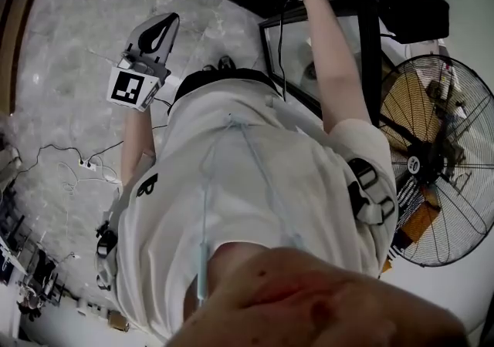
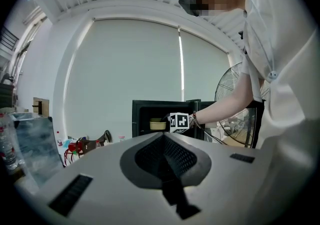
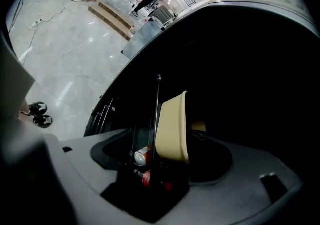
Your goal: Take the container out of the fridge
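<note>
Right gripper (image 3: 165,161) is held spread, container (image 3: 172,129) at 12 o'clock. Its rim is best seated deep before pinching, then drawn out level. Left gripper (image 2: 163,141) is pressed together, empty.

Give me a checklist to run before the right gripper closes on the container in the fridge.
1. Fridge door open: ok.
2. Right gripper jaws apart: ok.
3. Beige container lined up with the gap between the jaws: ok.
4. Jaws far enough around the container's rim: cannot tell.
5. Can beside the container out of the way: cannot tell.
6. Left gripper shut, empty, away from the fridge: ok.
</note>
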Tool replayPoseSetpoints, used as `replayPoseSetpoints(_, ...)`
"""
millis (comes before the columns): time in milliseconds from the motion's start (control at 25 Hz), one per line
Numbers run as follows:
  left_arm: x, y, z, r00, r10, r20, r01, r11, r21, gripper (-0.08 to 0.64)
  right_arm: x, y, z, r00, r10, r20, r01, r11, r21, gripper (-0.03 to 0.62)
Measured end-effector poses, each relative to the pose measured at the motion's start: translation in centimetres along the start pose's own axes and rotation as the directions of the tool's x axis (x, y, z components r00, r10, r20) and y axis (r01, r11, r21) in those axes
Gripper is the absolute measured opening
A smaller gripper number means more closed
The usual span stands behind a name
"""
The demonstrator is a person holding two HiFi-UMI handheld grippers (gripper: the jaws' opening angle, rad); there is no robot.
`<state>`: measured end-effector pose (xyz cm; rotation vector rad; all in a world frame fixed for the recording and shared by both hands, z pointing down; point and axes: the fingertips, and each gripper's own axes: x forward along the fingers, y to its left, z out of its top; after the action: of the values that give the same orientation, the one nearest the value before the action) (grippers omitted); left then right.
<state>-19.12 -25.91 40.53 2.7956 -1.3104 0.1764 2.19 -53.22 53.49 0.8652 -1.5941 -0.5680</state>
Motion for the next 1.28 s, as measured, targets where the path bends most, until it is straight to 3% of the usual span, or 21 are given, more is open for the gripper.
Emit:
replayPoseSetpoints(240, -0.1, 0.0, -0.4, 1.000, -0.005, -0.008, 0.005, 1.000, -0.005, 0.008, -0.5, -1.2, 0.3, 1.000, 0.008, -0.026, -0.010, 0.999, -0.044, 0.344)
replayPoseSetpoints(280, -0.1, 0.0, -0.4, 1.000, -0.005, -0.008, 0.005, 1.000, -0.006, 0.008, -0.6, -1.3, 0.3, 0.999, 0.007, -0.032, -0.009, 0.999, -0.053, 0.307)
replayPoseSetpoints(320, -0.1, 0.0, -0.4, 1.000, -0.006, -0.007, 0.006, 1.000, -0.006, 0.008, -0.8, -1.6, 0.2, 0.999, 0.001, -0.039, -0.003, 0.998, -0.062, 0.197)
replayPoseSetpoints(520, 0.0, 0.0, -0.3, 1.000, -0.011, -0.010, 0.011, 1.000, -0.002, 0.008, -1.4, -1.5, 0.2, 0.997, 0.009, -0.071, -0.015, 0.996, -0.093, 0.151)
replayPoseSetpoints(640, 0.0, 0.1, -0.3, 1.000, -0.014, -0.013, 0.014, 1.000, -0.004, 0.008, -2.3, -1.5, 0.4, 0.998, -0.003, -0.057, -0.002, 0.996, -0.085, 0.068)
replayPoseSetpoints(880, 0.3, -0.3, -0.1, 1.000, -0.028, -0.006, 0.028, 1.000, -0.002, 0.008, -4.0, -1.7, 0.8, 1.000, -0.011, -0.023, 0.009, 0.998, -0.068, 0.058)
replayPoseSetpoints(1280, 0.4, -1.0, 0.4, 0.998, -0.061, 0.006, 0.061, 0.998, 0.003, 0.008, -7.5, 0.4, 2.8, 0.994, 0.083, 0.077, -0.083, 0.997, -0.008, 0.060)
